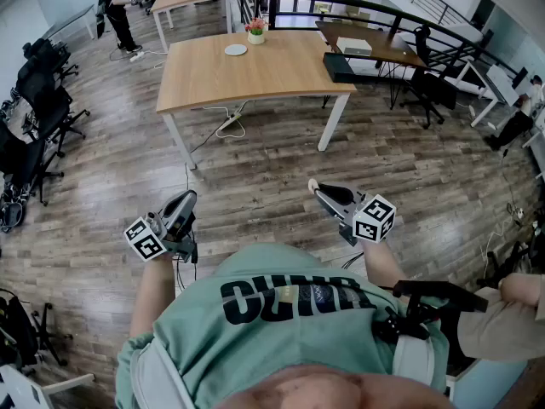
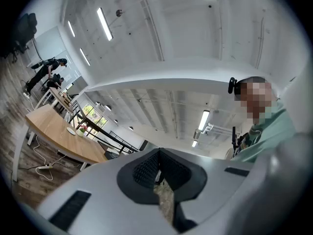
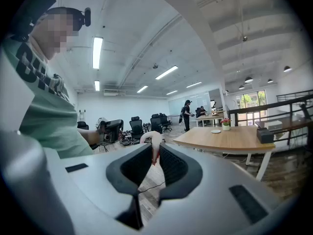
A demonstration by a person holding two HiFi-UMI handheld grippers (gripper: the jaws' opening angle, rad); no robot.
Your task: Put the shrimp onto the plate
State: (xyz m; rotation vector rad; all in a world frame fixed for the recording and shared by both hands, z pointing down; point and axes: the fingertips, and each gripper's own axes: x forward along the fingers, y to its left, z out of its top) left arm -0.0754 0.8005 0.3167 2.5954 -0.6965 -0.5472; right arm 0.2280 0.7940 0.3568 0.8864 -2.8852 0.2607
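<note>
A: Item one, right gripper [image 3: 154,150]?
B: Fingers clamped on the shrimp [image 3: 152,142], pale pink body with a red end, pinched at the very tips. Held in the air in front of the chest, well apart from the plate [image 1: 236,49].
A: Next, left gripper [image 2: 158,154]?
B: Pads pressed together, nothing between. Tilted slightly upward.
A: Plate location?
B: Small, white, on the far half of the wooden table [image 1: 255,83], just beside a potted flower [image 1: 255,30]. Black box [image 1: 339,66] near the table's right edge.
A: Legible writing?
B: Large dark capitals on the green T-shirt [image 1: 281,313], "CUN" clear, remainder lost in folds. Black-and-white square patterns on the marker cubes [image 1: 145,239], no letters.
A: Edges, clearance?
B: Bare plank floor [image 1: 255,169] between grippers and the table's near edge, open. White cable and power strip [image 1: 228,124] under that edge. Office chairs [image 1: 38,109] along the left, dark railing [image 1: 358,7] behind the table
</note>
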